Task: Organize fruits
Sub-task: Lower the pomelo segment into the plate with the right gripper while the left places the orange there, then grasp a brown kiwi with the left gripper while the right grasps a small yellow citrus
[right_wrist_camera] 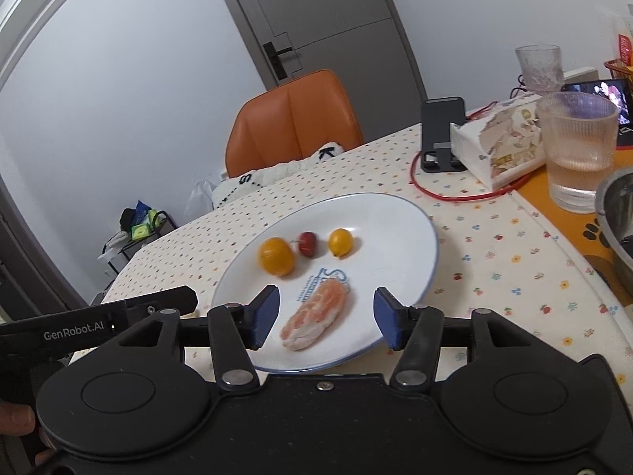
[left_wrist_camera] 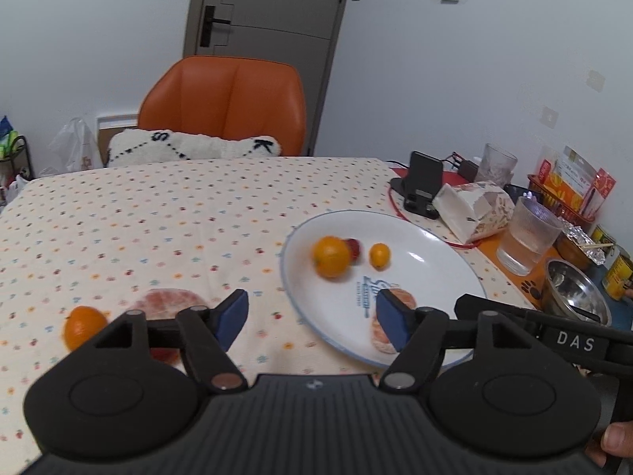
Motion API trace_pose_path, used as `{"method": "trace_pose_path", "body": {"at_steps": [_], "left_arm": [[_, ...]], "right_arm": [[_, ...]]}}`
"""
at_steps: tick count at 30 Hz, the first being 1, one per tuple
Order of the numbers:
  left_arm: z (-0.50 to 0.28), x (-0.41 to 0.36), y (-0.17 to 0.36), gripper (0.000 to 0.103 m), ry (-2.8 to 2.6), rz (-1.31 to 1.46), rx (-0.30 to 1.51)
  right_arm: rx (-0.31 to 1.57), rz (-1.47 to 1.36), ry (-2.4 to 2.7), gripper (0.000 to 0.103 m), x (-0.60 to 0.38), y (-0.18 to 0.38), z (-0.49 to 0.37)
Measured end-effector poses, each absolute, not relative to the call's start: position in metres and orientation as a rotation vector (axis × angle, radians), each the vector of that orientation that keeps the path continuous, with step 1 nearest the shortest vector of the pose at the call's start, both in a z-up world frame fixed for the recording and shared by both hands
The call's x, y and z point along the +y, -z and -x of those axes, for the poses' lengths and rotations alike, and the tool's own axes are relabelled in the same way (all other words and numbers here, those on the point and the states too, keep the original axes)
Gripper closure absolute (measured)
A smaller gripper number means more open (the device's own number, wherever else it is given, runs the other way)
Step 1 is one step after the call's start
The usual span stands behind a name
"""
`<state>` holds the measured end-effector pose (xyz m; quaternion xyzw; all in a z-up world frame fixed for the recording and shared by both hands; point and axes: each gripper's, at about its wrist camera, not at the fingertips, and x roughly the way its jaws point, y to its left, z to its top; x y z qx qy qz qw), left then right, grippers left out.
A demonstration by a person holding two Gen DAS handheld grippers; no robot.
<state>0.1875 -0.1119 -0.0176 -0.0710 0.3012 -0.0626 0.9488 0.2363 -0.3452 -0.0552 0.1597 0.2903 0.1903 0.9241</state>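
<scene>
Fingers on both grippers are released and hold nothing. We see the right gripper (right_wrist_camera: 326,318) spread around the peeled pink-orange citrus segment (right_wrist_camera: 314,320), which lies on the round white blue-rimmed plate (right_wrist_camera: 399,217) between the blue pads, touching neither. Closing hard could crush the soft flesh; closing off-centre could push it across the glazed plate. Farther back on the plate sit a round orange (right_wrist_camera: 276,256), a small red fruit (right_wrist_camera: 307,244) and a small yellow-orange fruit (right_wrist_camera: 340,242). Our left gripper (left_wrist_camera: 312,318) hovers at the plate's left rim; a second peeled segment (left_wrist_camera: 170,303) and another small orange (left_wrist_camera: 85,326) remain on the dotted cloth surface (left_wrist_camera: 138,221), and these could roll if nudged.
</scene>
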Motion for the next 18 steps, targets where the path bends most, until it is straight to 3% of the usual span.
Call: {"method": "trace_pose_path", "body": {"at_steps": [18], "left_arm": [[-0.158, -0.061, 0.008, 0.020, 0.023, 0.165, 0.590]], "right_arm": [[0.569, -0.292, -0.452, 0.020, -0.304, 0.041, -0.223]]}}
